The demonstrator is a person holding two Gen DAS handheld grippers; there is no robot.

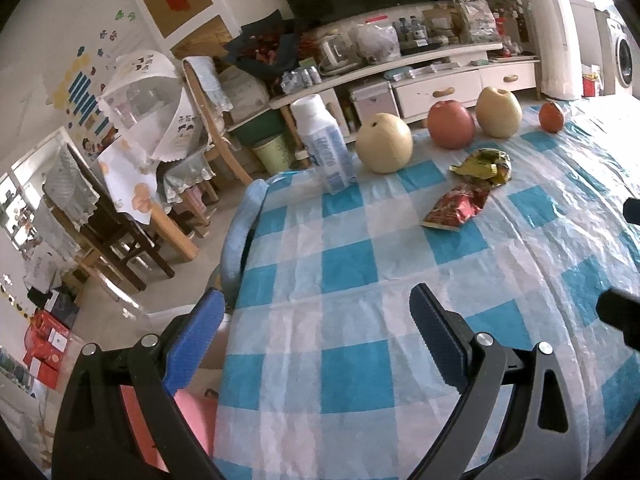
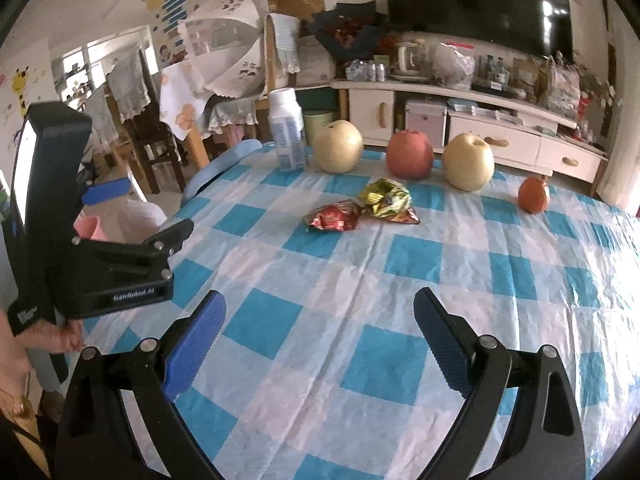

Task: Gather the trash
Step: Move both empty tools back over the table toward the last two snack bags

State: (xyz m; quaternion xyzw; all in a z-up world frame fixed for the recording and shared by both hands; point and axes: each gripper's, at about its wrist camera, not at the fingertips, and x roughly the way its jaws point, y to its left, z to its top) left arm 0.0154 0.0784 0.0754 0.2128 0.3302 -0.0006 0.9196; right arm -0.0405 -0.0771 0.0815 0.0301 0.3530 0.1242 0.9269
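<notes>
Two crumpled snack wrappers lie together on the blue-and-white checked tablecloth (image 2: 360,280): a red wrapper (image 2: 332,216) (image 1: 456,206) and a gold-green wrapper (image 2: 386,198) (image 1: 484,164). A white plastic bottle (image 2: 286,136) (image 1: 324,144) stands near the table's far left edge. My right gripper (image 2: 318,336) is open and empty over the near part of the cloth, well short of the wrappers. My left gripper (image 1: 320,320) is also open and empty at the table's left edge; the right wrist view shows it (image 2: 158,206) from the side, held by a hand.
Behind the wrappers sit two pale pears (image 2: 337,146) (image 2: 468,162), a red apple (image 2: 410,154) and a small orange fruit (image 2: 533,195). A pink bin with a white liner (image 2: 136,214) (image 1: 188,420) stands off the table's left edge. Chairs and a cluttered TV cabinet (image 2: 500,136) lie beyond.
</notes>
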